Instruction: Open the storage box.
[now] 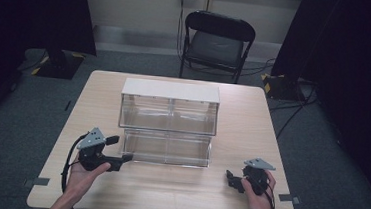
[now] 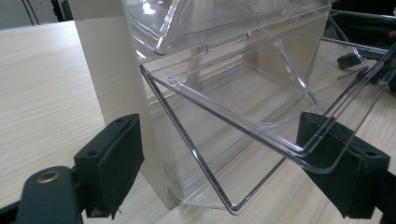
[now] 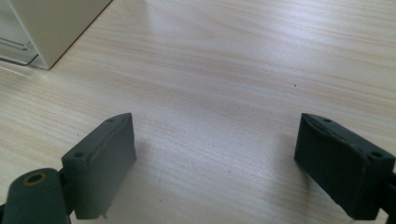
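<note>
A clear plastic two-tier bin organiser with a white top stands in the middle of the wooden table. Its lower clear bin juts toward the near edge. My left gripper sits at that bin's front left corner, jaws pointing right. In the left gripper view the gripper is open, and the lower bin's clear rim reaches across the gap to the right-hand jaw. My right gripper rests near the table's front right, open over bare wood.
A black folding chair stands behind the table. Dark curtains and a stand base flank the back, with cables on the floor at the right. The organiser's cream side panel shows at the right gripper view's top left.
</note>
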A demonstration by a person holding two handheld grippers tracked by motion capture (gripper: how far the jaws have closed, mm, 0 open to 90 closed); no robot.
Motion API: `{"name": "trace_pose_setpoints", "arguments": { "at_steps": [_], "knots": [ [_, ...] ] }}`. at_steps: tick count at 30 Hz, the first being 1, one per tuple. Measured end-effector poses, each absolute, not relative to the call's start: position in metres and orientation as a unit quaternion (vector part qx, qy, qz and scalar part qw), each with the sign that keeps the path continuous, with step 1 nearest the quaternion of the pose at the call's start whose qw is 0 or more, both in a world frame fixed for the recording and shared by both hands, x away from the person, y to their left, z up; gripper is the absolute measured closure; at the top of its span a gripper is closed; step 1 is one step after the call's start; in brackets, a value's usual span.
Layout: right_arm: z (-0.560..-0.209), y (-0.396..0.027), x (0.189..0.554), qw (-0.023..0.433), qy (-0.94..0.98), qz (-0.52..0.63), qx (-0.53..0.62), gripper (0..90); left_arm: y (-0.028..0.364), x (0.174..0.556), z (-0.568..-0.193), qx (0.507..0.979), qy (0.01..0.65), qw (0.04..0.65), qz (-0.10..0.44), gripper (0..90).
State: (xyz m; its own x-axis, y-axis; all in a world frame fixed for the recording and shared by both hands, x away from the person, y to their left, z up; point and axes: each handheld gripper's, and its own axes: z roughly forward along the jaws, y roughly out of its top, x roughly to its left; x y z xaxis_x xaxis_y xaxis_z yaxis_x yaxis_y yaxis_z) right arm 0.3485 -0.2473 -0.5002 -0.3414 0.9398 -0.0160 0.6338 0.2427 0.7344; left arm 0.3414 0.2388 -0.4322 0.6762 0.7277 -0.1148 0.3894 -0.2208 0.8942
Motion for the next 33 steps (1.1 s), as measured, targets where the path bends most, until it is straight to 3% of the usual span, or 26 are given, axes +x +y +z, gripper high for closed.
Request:
{"name": "trace_pose_setpoints", "arguments": {
  "at_steps": [33],
  "knots": [
    [-0.500,-0.247,0.349,0.236,0.752,0.324,0.524,11.2,0.238,0.347,-0.420,0.757,0.361,0.518,0.166,15.4]
  ]
}}
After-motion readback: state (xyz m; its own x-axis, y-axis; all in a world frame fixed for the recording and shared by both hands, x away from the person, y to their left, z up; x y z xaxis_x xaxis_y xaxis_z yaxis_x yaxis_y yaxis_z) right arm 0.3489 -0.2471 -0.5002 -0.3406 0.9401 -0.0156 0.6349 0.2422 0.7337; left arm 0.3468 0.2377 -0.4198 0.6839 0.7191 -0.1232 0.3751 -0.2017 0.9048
